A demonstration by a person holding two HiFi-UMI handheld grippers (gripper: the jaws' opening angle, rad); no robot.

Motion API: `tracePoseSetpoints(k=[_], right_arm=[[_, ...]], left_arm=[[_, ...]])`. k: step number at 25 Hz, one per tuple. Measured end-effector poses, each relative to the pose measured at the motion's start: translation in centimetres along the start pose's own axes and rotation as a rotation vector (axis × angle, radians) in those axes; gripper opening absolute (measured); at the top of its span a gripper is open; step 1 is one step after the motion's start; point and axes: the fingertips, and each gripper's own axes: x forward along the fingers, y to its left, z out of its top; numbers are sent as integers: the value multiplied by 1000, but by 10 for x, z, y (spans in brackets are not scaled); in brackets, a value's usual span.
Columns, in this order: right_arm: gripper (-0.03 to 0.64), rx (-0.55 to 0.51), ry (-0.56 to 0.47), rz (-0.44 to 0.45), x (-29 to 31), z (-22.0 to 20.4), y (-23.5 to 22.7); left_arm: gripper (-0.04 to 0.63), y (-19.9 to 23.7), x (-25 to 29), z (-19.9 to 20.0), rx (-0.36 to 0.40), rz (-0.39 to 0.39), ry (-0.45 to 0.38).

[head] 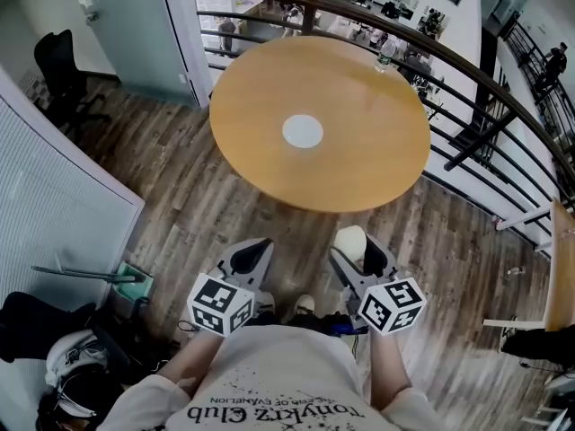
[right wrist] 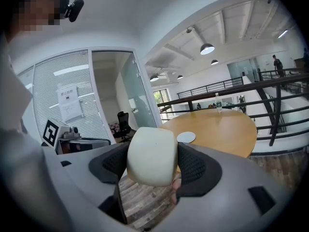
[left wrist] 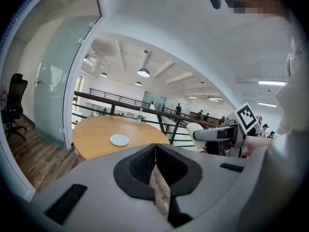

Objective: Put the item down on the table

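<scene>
A cream, rounded, soft-looking item (right wrist: pixel 151 156) is clamped between the jaws of my right gripper (right wrist: pixel 152 164). In the head view that item (head: pixel 351 239) and the right gripper (head: pixel 357 250) hang over the wooden floor, just short of the round wooden table (head: pixel 269 169). My left gripper (head: pixel 260 247) is level with it to the left. Its jaws are shut together with nothing between them (left wrist: pixel 155 148). The left gripper view shows the item (left wrist: pixel 193 129) from the side. A white disc (head: pixel 303 131) lies at the table's centre.
A clear water bottle (head: pixel 384 54) stands at the table's far edge. A dark railing (head: pixel 467 65) curves behind and right of the table. A glass door (head: pixel 126 25) and a black office chair (head: pixel 56 70) are at the left. A helmet (head: pixel 72 366) lies on the floor near my left.
</scene>
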Motion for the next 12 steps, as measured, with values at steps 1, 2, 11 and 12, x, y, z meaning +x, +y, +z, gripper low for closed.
tracePoseSetpoints(k=[1,2,11,12], right_arm=[[322,0,-2,-6,2,0,4],[322,-3,-4,-12,4,1,7],[322,-9,-13,-50,13,-3,24],[322,-9,-14,-52,14,-3,24]], left_arm=[[25,6,-4,1,1,0,-1],[25,11,-7,1,3,-1,-2],[25,36,-21,-5,12,-22,1],[25,36,-20,-5,14,-26,1]])
